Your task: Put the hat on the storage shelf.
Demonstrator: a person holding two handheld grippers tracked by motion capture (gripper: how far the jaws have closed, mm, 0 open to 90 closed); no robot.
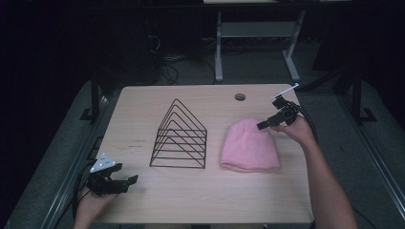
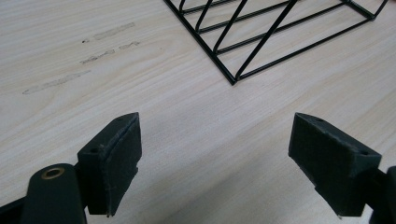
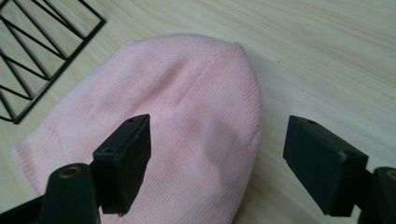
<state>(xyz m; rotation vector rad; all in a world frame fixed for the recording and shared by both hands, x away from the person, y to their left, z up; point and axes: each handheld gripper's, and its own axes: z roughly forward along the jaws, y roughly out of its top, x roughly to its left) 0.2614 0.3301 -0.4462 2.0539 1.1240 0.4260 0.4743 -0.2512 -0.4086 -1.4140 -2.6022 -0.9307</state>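
We are looking at a pink hat [image 1: 250,146] lying flat on the right half of a wooden table [image 1: 143,105], its rounded crown pointing away from the person and its open brim facing them. Nothing is gripping it yet, so we are judging the work as barely begun: the hat is waiting to be picked up, and the whole move is left to do.

We are holding the right gripper [image 1: 265,125] just over the hat's far right edge, near the crown. In the right gripper view, its jaws are standing wide apart with the knitted pink fabric [image 3: 187,126] spreading beneath and between them. Whether a pad is touching the cloth, we cannot tell.

Just left of the hat, close by it and apart, a black wire rack [image 1: 180,137] is standing at the middle of the table. It is shaped like a row of nested triangles, and its slots are holding nothing. We are guessing the hat may be meant for it, though that is only a judgement.

Farther out, we are resting the left gripper [image 1: 129,181] at the near left corner of the table, well apart from the hat. Its jaws are spread wide too, holding nothing, and pointing toward the rack's near corner [image 2: 233,79] over bare wood.
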